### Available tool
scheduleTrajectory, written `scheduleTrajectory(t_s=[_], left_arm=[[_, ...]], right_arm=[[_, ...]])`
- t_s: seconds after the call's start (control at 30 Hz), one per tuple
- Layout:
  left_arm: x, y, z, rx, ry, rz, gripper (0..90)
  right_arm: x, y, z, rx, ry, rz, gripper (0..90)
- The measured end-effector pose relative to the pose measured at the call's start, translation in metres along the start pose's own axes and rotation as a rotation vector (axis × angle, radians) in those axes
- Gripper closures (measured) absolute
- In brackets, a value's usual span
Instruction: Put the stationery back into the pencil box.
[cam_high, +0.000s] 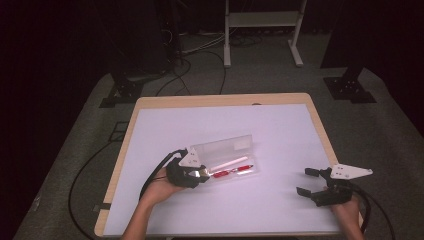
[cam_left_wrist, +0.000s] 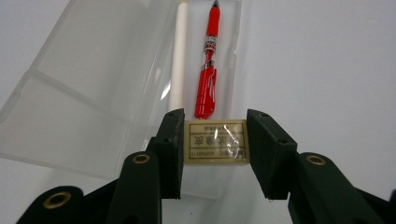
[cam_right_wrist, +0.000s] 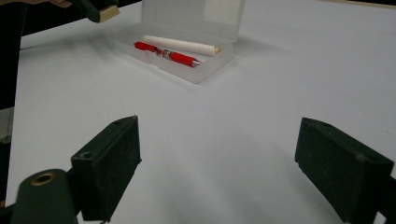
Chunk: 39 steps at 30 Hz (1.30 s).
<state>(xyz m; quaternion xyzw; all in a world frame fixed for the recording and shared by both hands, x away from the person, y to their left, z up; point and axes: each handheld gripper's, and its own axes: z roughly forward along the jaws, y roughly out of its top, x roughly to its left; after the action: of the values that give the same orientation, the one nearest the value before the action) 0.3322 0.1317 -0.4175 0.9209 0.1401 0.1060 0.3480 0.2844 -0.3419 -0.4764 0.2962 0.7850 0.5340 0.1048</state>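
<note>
Eraser (cam_left_wrist: 215, 141) clamped by left gripper (cam_left_wrist: 215, 148) fingers above open clear case (cam_high: 226, 148); red pen (cam_left_wrist: 208, 70), apparently white stick (cam_left_wrist: 178, 60), seen inside. Right gripper (cam_high: 308, 181) fingers held wide, well apart on surface (cam_high: 280, 130).

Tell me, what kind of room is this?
Probably a lab or recording studio: a lit white table amid dark surroundings, cables on grey carpet, black stand bases, and hand-held grippers working at a pencil case.

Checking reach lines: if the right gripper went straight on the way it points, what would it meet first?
Probably bare table; farther along, roughly ahead, the open clear case.
</note>
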Motion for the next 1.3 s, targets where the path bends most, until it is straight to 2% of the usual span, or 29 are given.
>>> scheduleTrajectory(t_s=[0.67, 1.3], left_arm=[[0.013, -0.005, 0.01, -0.001, 0.007, -0.026, 58.5], [0.018, -0.011, 0.023, 0.032, 0.004, -0.035, 58.5]], right_arm=[[0.0, 0.0, 0.0, -0.005, 0.003, 0.0, 13.4], [-0.001, 0.0, -0.001, -0.01, 0.002, 0.001, 13.4]])
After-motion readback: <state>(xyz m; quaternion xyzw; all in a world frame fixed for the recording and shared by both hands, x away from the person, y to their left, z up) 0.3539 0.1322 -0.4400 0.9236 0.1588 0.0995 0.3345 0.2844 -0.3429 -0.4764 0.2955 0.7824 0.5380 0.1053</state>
